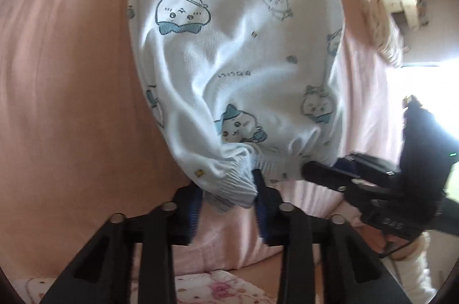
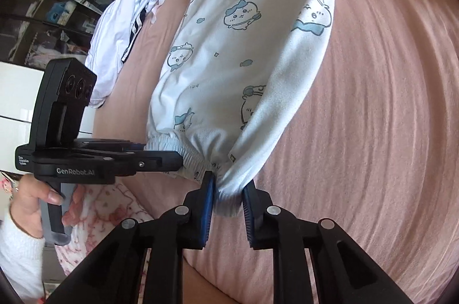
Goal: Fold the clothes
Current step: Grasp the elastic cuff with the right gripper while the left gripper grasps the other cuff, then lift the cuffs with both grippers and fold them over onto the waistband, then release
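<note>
Pinching the ribbed waistband (image 1: 229, 186) of the pants (image 1: 238, 51), my left hand-held gripper (image 1: 228, 196) has its blue pads clamped on a bunched fold of the elastic. My right hand-held gripper (image 2: 228, 197) grips the same waistband at its other corner, pads pressed into the gathered cloth. In the right wrist view the left one (image 2: 169, 160) comes in from the side, level, its tip at the waistband — my left hand (image 2: 43, 203), in a white sleeve (image 2: 17, 252), wraps its grey handle.

The pants are pale blue fleece printed with cartoon animals, and they stretch away from both hand-held grippers across a pink bed (image 2: 373, 103). Their near end is lifted off the sheet between the two grips, sagging a little in the middle; the far end lies on the bed.

Beyond my left hand-held gripper, off to the side of the pants, a white shirt (image 2: 120, 25) with dark trim lies crumpled on the bed. Below the grippers, at the bed's near edge, sits a pink patterned cloth (image 1: 218, 289).
</note>
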{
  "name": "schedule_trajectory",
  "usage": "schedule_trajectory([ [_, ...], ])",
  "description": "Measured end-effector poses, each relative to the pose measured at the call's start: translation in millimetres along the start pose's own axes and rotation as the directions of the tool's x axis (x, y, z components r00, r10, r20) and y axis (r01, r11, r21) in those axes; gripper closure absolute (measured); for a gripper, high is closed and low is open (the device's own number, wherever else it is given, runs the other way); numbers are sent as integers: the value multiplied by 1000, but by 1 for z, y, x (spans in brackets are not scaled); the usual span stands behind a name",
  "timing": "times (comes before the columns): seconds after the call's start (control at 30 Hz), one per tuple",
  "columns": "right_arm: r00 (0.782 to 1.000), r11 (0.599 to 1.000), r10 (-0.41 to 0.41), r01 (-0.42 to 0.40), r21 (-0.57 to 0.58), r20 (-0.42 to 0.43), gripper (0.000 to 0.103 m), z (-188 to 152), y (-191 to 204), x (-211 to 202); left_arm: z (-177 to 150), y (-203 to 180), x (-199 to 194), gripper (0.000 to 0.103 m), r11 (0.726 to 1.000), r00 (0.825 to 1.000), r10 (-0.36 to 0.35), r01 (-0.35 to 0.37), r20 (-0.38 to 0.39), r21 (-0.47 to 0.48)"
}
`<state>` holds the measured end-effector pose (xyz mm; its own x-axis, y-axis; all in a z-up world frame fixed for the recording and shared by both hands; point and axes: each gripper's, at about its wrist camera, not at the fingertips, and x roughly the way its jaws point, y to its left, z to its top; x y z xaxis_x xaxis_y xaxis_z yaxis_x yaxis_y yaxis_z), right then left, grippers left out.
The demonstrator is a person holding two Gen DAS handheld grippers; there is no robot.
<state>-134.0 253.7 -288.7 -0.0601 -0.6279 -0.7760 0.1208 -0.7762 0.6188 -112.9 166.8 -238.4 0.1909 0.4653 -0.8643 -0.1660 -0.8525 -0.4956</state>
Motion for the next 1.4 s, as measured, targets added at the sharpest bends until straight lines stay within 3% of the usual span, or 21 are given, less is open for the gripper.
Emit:
schedule_trajectory([
  [0.2, 999, 999, 32, -33, 15, 21, 87, -12, -12, -23, 5, -45, 12, 79, 995, 999, 43, -44, 13, 89],
  [0.4, 994, 993, 104, -106, 51, 36, 87, -19, -9, -40, -1, -94, 9, 79, 991, 999, -35, 33, 10, 130],
  [0.53, 987, 983, 158, -159, 93, 19, 87, -27, -12, -52, 5, -29, 6, 79, 987, 998, -56, 60, -29, 147],
  [0.63, 984, 980, 179, -180, 88, 17, 87, -29, -6, -56, 8, -16, 13, 79, 988, 994, -87, 93, -59, 121],
  [0.7, 983, 977, 184, -184, 107, 9, 87, -23, -5, -51, 8, 13, 4, 79, 988, 992, -104, 111, -75, 104],
  [0.8, 977, 962, 211, -211, 173, 19, 87, -16, -16, -47, -33, 104, -62, 80, 984, 985, -156, 162, -78, 81],
  [0.83, 974, 956, 224, -225, 190, 26, 87, -12, -18, -47, -33, 115, -72, 80, 981, 982, -173, 179, -77, 74],
  [0.97, 965, 942, 255, -261, 211, 55, 87, 19, -20, -49, -13, 137, -93, 79, 972, 972, -226, 229, -60, 54],
  [1.1, 969, 951, 226, -241, 196, 98, 87, 76, -20, -48, 41, 156, -104, 76, 962, 962, -274, 274, -1, 1],
  [1.2, 970, 958, 184, -214, 193, 159, 87, 115, -31, -49, 74, 166, -115, 59, 973, 971, -229, 229, 75, 5],
  [1.27, 968, 962, 157, -194, 190, 196, 83, 132, -36, -51, 91, 160, -120, 46, 988, 980, -151, 148, 126, 34],
  [1.33, 964, 967, 129, -175, 187, 232, 80, 149, -41, -52, 98, 145, -124, 43, 993, 980, -86, 70, 178, 96],
  [1.37, 957, 963, 153, -200, 181, 246, 76, 150, -42, -54, 94, 145, -131, 43, 991, 976, -58, 30, 210, 131],
  [1.4, 956, 969, 138, -184, 162, 260, 63, 149, -40, -59, 88, 142, -136, 43, 985, 970, -25, -18, 240, 174],
])
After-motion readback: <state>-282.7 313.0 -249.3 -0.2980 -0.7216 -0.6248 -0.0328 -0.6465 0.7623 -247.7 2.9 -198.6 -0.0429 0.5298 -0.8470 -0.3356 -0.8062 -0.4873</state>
